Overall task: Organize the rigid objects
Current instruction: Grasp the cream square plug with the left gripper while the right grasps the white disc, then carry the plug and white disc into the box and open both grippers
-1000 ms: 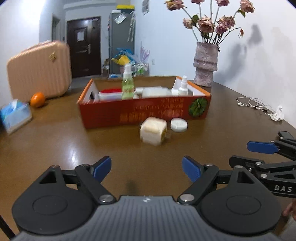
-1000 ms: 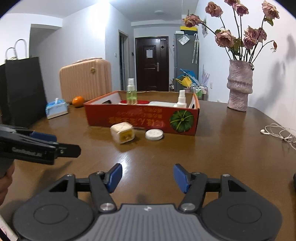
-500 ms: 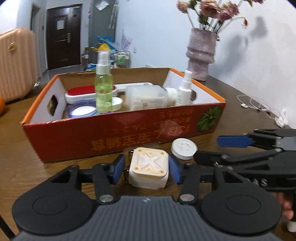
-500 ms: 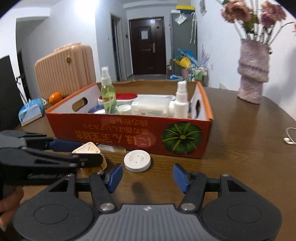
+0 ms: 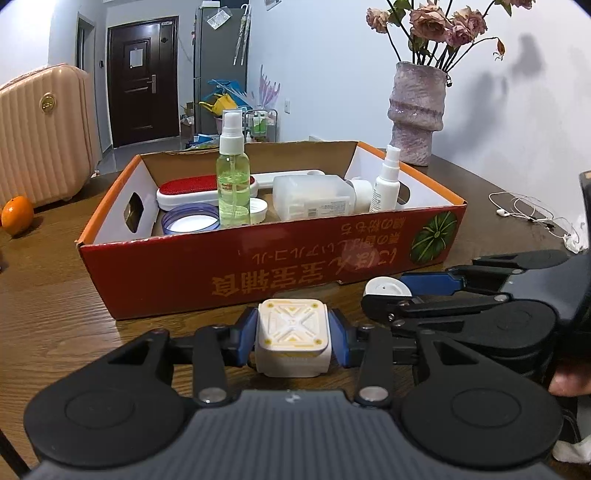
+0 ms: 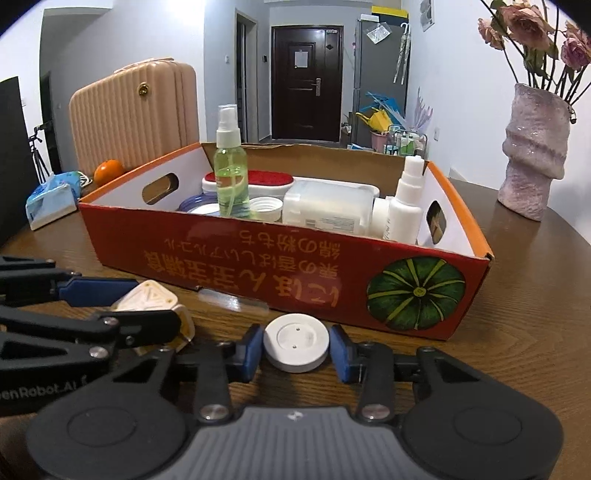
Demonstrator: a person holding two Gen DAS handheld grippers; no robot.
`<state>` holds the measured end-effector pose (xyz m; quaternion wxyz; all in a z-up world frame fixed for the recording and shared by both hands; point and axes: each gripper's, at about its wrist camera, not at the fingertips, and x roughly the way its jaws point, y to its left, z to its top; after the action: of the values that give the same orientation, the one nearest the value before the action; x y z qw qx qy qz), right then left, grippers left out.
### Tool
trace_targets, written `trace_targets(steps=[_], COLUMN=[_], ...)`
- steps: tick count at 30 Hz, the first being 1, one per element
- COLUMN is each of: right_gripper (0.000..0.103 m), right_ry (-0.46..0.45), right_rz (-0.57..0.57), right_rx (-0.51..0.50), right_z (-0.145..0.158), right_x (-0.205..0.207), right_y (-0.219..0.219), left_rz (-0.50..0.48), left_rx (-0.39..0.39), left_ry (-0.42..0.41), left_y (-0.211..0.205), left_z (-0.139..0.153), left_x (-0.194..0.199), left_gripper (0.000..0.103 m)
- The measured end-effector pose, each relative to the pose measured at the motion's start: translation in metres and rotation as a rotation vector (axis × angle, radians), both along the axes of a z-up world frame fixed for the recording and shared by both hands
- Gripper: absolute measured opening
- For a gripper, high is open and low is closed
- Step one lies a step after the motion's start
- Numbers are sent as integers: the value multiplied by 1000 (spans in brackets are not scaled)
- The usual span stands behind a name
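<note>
Rigid objects, a cream square block [image 5: 291, 338] and a white round puck [image 6: 296, 347], lie on the table [image 5: 55, 314] just before the red box [image 5: 258, 266], left tongs [image 5: 291, 338] clamping the block's flat sides, right tongs [image 6: 296, 349] closing narrowly beside the puck's rim, both probably light, stiff, slightly slippery

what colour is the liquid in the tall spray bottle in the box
Pale green; the spray bottle shows best in the left wrist view.

My two cameras give sharp pictures, without motion blur. The room light is soft and quite even. The flowers [image 5: 439, 26] throw grey shadows on the white wall [image 5: 517, 110]. The brown table [image 6: 535, 314] shines a little. Fisheye bending curves the edges, and the corners are black.
</note>
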<state>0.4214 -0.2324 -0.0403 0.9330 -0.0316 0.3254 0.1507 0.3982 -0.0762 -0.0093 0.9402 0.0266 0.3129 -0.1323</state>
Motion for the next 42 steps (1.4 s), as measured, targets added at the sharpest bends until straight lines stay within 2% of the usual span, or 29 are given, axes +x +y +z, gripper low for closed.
trace_targets(steps=[4, 8, 12, 16, 22, 28, 33, 39, 42], right_gripper=[38, 38, 39, 39, 39, 39, 38, 38, 39], right_ry=[-32, -50, -64, -85, -124, -138, -140, -159, -195], right_rz=[-14, -17, 3, 18, 37, 33, 9, 7, 4], right_rx=[28, 73, 112, 136, 154, 181, 186, 191, 168], right_z=[9, 17, 19, 25, 34, 37, 38, 52, 65], right_x=[-23, -72, -128, -170, -203, -216, -207, -169, -140], right_y=[-6, -19, -32, -40, -44, -54, -64, -74, -77], left_rz=[46, 49, 66, 89, 81, 57, 40, 21, 11], left_rx=[13, -76, -154, -138, -127, -123, -119, -91, -113], left_ry=[-19, -24, 6, -29, -72, -61, -59, -108, -129], left_y=[-2, 5, 12, 11, -1, -14, -23, -33, -33], left_z=[4, 14, 21, 36, 51, 53, 54, 72, 84], left_x=[-18, -68, -113, -150, -180, -180, -163, -113, -81], left_gripper=[42, 42, 42, 42, 42, 42, 42, 42, 42])
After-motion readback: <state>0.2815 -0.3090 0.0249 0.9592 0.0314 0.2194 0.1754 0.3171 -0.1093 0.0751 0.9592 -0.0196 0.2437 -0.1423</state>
